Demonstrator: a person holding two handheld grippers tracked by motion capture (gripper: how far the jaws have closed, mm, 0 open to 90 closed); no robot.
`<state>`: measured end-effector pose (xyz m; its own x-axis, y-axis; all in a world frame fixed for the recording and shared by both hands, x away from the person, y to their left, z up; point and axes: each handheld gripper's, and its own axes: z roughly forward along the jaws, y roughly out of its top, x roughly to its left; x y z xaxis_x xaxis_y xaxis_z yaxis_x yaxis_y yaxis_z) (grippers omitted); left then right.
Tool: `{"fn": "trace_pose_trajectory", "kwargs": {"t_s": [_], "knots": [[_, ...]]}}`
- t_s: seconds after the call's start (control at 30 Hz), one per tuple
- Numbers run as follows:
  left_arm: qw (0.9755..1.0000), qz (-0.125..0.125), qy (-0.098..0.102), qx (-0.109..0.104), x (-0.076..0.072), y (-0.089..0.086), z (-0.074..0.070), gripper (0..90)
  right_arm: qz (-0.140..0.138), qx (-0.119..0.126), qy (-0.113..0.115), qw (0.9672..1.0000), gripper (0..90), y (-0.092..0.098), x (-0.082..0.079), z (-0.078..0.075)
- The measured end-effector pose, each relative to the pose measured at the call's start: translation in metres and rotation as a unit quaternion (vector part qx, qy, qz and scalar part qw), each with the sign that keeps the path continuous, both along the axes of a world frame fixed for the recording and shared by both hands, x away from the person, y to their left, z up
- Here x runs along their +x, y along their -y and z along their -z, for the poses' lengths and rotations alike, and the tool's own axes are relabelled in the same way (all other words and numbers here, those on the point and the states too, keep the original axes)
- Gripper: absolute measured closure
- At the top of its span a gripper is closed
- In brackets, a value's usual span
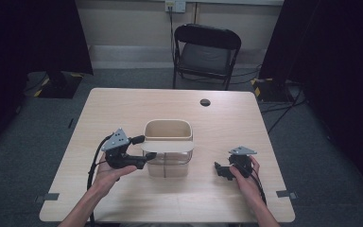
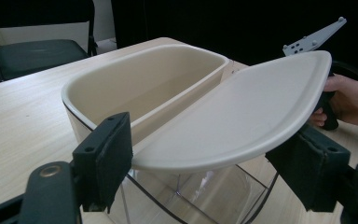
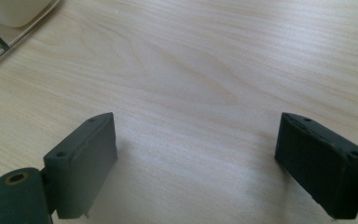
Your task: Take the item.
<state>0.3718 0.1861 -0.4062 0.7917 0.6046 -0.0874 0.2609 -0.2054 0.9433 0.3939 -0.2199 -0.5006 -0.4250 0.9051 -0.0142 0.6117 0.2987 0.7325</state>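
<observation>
A clear plastic bin (image 1: pixel 168 165) with a cream inner tub (image 1: pixel 168 128) stands at the table's middle. Its cream lid (image 1: pixel 168 146) lies level across the near half, and the far half is uncovered. In the left gripper view the lid (image 2: pixel 242 112) spans the space between my jaws above the clear wall (image 2: pixel 205 191). My left gripper (image 1: pixel 144 149) is at the bin's left side, open, its jaws straddling the lid's end (image 2: pixel 200 140). To the right of the bin my right gripper (image 1: pixel 222 170) is open over bare wood (image 3: pixel 198 130), holding nothing.
A black folding chair (image 1: pixel 205 52) stands beyond the table's far edge. A dark round hole (image 1: pixel 205 102) sits in the tabletop behind the bin. Grey tape marks lie near the front corners (image 1: pixel 283 194). The other hand (image 2: pixel 349 98) appears past the lid.
</observation>
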Motion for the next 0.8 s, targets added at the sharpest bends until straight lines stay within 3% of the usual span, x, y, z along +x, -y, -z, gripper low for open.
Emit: {"fn": "trace_pose_trajectory", "kwargs": {"t_s": [0.8], "knots": [[0.9998,0.006,-0.017,-0.005,0.0067,0.0030,-0.0022,26.9,0.000,0.000,0.000,1.0000,12.1,0.0000,0.0000,0.0000]]}}
